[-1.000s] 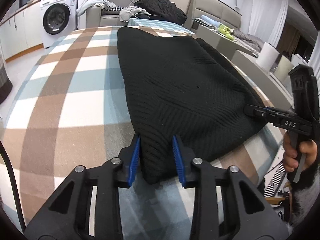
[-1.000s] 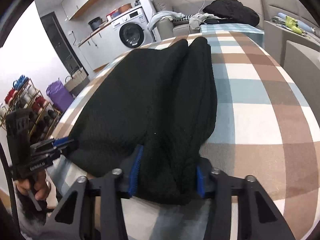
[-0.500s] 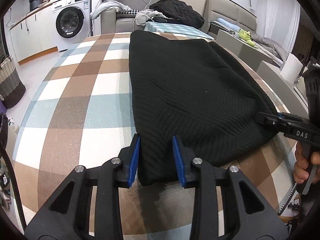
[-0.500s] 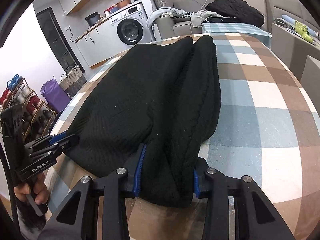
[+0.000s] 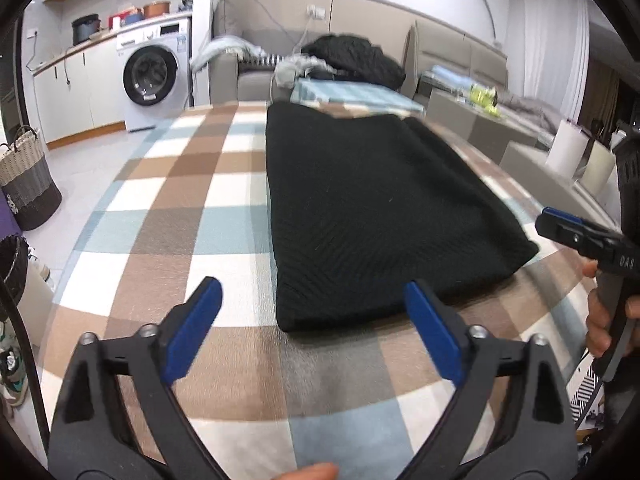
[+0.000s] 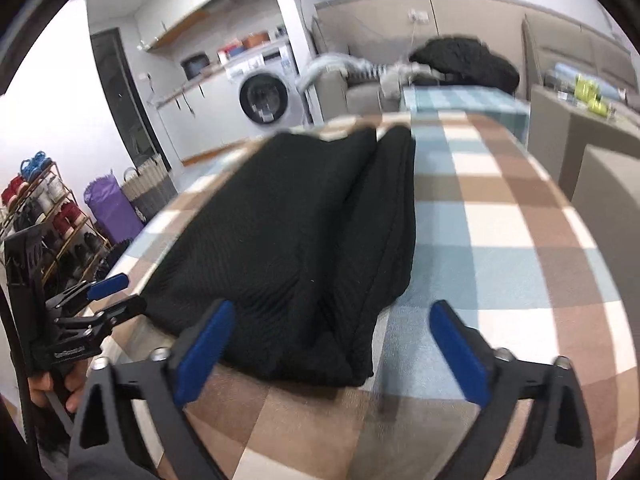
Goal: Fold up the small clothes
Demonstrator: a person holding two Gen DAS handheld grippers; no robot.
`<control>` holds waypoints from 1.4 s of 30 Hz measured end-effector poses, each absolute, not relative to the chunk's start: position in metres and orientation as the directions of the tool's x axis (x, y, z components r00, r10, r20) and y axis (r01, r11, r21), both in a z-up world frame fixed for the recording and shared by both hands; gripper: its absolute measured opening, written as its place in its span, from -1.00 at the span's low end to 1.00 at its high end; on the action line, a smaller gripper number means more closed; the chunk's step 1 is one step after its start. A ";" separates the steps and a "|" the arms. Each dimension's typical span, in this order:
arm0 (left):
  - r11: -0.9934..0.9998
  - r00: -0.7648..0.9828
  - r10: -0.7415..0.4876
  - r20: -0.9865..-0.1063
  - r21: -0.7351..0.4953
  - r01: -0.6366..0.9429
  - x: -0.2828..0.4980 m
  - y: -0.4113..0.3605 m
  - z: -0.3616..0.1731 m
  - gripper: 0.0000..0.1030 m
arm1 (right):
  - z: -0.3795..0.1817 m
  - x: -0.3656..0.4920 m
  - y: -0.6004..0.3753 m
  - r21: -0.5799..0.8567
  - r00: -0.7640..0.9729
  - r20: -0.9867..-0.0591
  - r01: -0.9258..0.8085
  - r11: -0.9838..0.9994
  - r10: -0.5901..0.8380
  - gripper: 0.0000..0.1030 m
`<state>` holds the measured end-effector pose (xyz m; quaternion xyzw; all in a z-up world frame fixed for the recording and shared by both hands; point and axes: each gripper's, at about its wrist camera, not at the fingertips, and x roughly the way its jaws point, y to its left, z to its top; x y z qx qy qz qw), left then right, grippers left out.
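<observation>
On the checked tablecloth, black knit garment lies flat, folded lengthwise, near edge facing both grippers. Left gripper: jaws spread wide, blue pads clear of the fabric, just short of the near hem. Right gripper: jaws likewise wide apart, holding nothing; left pad overlaps the garment's near corner in view, contact cannot be told. Fold ridge runs along the garment's right side in the right wrist view. Washing machine and sofa behind.
</observation>
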<state>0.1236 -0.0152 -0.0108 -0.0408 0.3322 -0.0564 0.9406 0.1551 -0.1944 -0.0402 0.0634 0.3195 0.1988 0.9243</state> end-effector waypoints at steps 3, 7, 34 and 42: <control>0.991 0.812 -0.128 -0.570 -0.109 0.080 0.103 -0.016 -0.005 0.98 | -0.034 0.132 -0.196 0.232 0.735 -0.507 -0.387 0.892 0.451 1.00; 0.990 0.828 -0.138 -0.544 -0.105 0.095 0.088 -0.015 -0.002 0.98 | -0.027 0.112 -0.196 0.201 0.772 -0.438 -0.416 0.887 0.461 1.00; 0.992 0.869 -0.113 -0.482 -0.110 0.068 0.080 -0.007 -0.004 0.98 | -0.041 0.111 -0.201 0.215 0.796 -0.382 -0.418 0.883 0.470 1.00; 0.992 0.869 -0.111 -0.481 -0.109 0.066 0.079 -0.007 -0.005 0.98 | -0.042 0.112 -0.201 0.213 0.793 -0.383 -0.422 0.881 0.473 1.00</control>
